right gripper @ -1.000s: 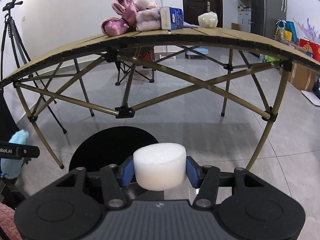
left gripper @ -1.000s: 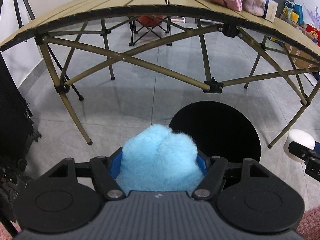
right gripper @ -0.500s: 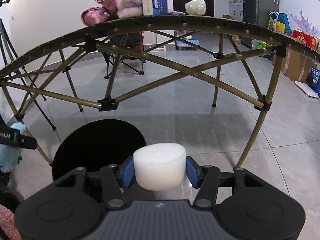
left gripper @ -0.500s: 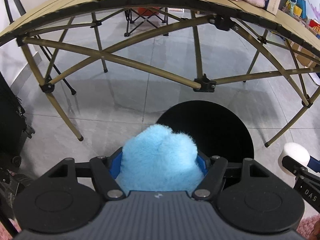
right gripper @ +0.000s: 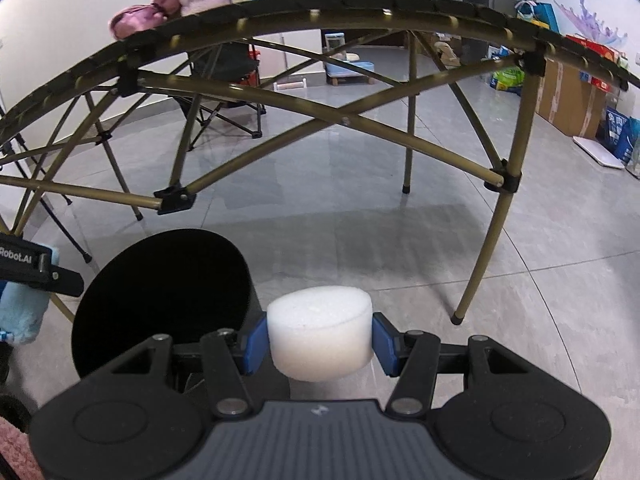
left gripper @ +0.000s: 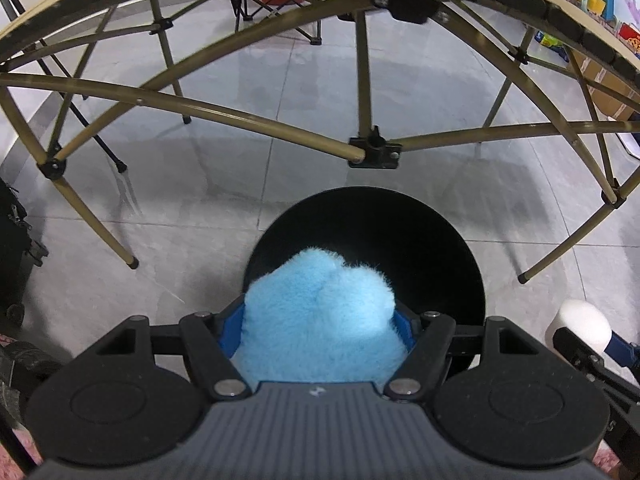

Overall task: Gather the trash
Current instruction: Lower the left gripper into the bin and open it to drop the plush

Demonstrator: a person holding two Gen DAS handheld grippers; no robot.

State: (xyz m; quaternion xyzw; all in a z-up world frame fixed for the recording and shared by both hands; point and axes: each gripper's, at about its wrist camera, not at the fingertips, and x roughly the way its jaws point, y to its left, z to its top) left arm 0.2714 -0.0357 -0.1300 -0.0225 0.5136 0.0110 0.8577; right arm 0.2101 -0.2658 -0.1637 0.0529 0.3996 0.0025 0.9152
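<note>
My left gripper (left gripper: 320, 330) is clamped on a fluffy blue ball (left gripper: 320, 316), which I see hanging over the mouth of the black bin (left gripper: 440, 248). My right gripper (right gripper: 319, 342) squeezes a white foam puck (right gripper: 320, 332) just right of the bin, above the grey floor (right gripper: 400, 240) in front of the folding table (right gripper: 360, 0).

Left wrist view: looks steeply down along its fingers, close above the black bin (left gripper: 364, 256). Right wrist view: tilts less steeply, facing under the folding table (right gripper: 360, 4). Both share bin, table frame and grey floor (right gripper: 360, 232).
</note>
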